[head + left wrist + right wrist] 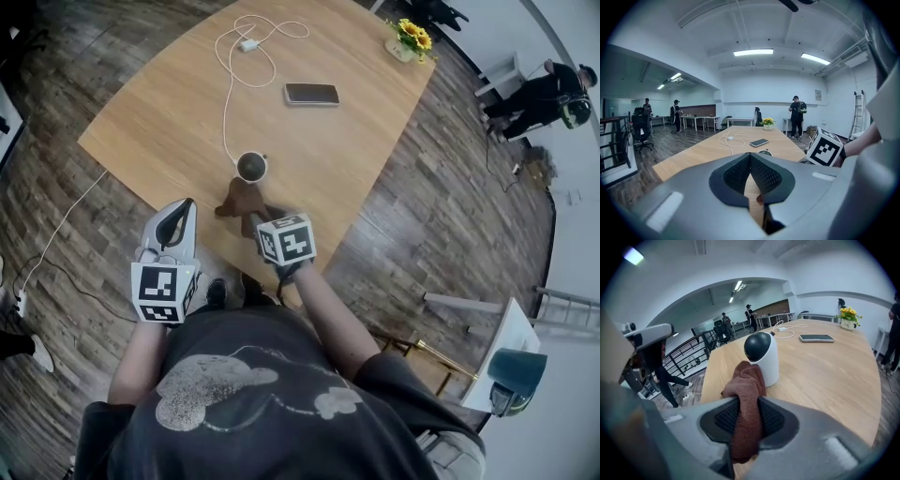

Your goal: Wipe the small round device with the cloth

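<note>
The small round device (251, 167) is a white cylinder with a dark domed top, standing near the wooden table's front edge; a white cable (226, 103) leads away from it. My right gripper (258, 220) is shut on a brown cloth (241, 198). In the right gripper view the cloth (746, 394) bulges up between the jaws and its top rests against the device (762, 357). My left gripper (185, 208) hangs to the left, at the table's edge, jaws shut with nothing between them. The device (765, 152) shows just beyond the left gripper (750, 158).
A phone (311, 94) lies flat at mid-table, with a white charger and looped cable (249, 43) behind it. A pot of yellow flowers (411, 37) stands at the far corner. People stand (797, 116) farther off in the room. Wood floor surrounds the table (169, 122).
</note>
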Available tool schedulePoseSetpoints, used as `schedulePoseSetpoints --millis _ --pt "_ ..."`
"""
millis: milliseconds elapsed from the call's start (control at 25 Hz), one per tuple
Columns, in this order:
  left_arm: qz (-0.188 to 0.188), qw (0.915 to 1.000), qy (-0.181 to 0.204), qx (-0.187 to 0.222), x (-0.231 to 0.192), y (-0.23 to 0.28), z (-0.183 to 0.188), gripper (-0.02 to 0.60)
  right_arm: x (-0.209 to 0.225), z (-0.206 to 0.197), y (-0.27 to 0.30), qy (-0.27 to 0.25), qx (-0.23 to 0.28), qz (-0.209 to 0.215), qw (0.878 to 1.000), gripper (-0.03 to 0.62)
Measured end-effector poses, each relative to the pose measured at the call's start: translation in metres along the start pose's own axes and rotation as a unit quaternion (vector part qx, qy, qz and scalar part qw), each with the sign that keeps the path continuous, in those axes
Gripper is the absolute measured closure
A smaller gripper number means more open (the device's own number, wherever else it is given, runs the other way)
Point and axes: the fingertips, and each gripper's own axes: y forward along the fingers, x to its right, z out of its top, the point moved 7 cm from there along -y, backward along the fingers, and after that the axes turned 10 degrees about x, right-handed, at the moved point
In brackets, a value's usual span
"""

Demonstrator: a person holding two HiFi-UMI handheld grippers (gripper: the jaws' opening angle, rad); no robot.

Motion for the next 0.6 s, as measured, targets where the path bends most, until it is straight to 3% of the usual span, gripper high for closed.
schedulePoseSetpoints --millis 160,440,600 --pt "-0.004 1.0000 0.001 0.005 0.002 0.002 0.002 0.563 0.002 -0.007 -0.025 0.002 0.022 -0.001 1.000 0.511" --pt "-0.008 0.9999 0.001 0.014 0.002 0.004 0.006 0.563 0.033 0.011 -0.073 0.025 0.101 -0.064 0.993 0.511" --pt "-0.011 0.9998 0.004 0.013 0.004 0.004 0.008 0.563 0.047 0.028 -0.070 0.040 0.119 -0.081 0.989 0.511"
